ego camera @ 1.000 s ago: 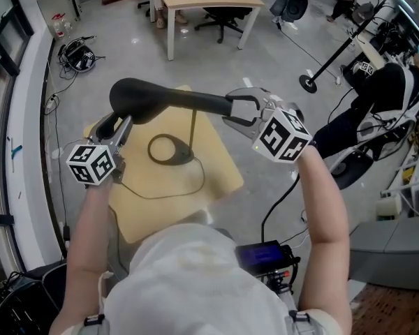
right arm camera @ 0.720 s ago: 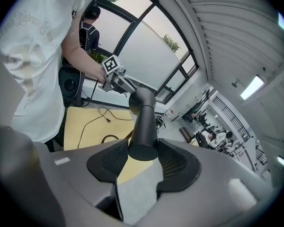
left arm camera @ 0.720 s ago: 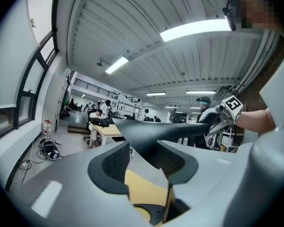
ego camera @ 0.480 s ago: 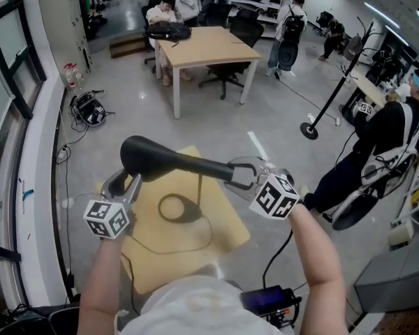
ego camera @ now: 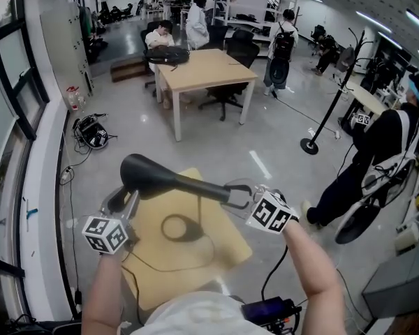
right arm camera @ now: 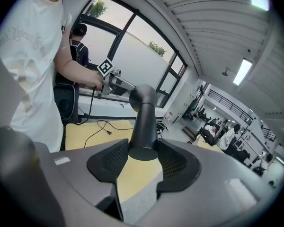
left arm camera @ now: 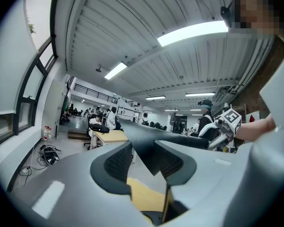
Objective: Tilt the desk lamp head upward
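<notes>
A black desk lamp stands on a small yellow table [ego camera: 220, 246], its ring base [ego camera: 178, 227] below a long head [ego camera: 174, 180]. Under the head's rounded left end my left gripper [ego camera: 126, 195] points level. Its jaws have just been closing, and the head's dark underside [left arm camera: 146, 145] sits wedged between the pads. My right gripper [ego camera: 234, 192] is shut on the head's narrow right tip [right arm camera: 143, 122], a pad on each side of the flat end. The lamp's stem is hard to make out.
The lamp's cord [ego camera: 160, 264] trails over the yellow table. Behind it stand a wooden desk [ego camera: 202, 65] with chairs and people, a coat stand [ego camera: 328, 110] and a person in black [ego camera: 377, 152] at the right. Cables [ego camera: 91, 131] lie by the window wall.
The left gripper has risen under the lamp head's rounded end and its jaws have narrowed. The right gripper stays on the tip. The head view has lifted, so more of the room shows.
</notes>
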`<state>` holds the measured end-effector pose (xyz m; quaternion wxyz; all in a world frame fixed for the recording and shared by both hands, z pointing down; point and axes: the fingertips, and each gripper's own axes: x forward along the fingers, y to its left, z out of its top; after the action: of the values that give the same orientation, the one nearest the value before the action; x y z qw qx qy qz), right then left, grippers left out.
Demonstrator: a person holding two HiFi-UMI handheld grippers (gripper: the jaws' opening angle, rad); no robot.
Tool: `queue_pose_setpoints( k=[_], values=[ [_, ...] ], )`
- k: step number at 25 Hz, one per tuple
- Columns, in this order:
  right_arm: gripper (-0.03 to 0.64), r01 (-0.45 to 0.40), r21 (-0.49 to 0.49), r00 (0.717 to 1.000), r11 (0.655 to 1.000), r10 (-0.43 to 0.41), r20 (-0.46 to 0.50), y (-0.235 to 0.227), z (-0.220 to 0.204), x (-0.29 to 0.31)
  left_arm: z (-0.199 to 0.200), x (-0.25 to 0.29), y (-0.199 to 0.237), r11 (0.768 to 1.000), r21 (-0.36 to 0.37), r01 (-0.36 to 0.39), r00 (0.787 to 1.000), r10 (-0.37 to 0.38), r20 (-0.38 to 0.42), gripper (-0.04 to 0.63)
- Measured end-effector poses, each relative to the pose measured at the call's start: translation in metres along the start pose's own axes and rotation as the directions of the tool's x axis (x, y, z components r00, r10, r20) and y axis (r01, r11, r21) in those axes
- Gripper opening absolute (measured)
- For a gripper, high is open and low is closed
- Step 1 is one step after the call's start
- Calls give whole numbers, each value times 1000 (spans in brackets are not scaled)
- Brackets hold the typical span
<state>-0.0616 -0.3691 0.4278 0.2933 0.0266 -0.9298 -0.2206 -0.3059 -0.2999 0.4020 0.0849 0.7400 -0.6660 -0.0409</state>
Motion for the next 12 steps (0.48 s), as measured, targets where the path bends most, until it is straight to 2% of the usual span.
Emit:
queue_pose_setpoints(
  k=[12],
  values=[
    [210,-24,106,1000,994,21,23,3,-2,7,33,-2,-4,1000,6,5,999,-5,44,126]
  ],
)
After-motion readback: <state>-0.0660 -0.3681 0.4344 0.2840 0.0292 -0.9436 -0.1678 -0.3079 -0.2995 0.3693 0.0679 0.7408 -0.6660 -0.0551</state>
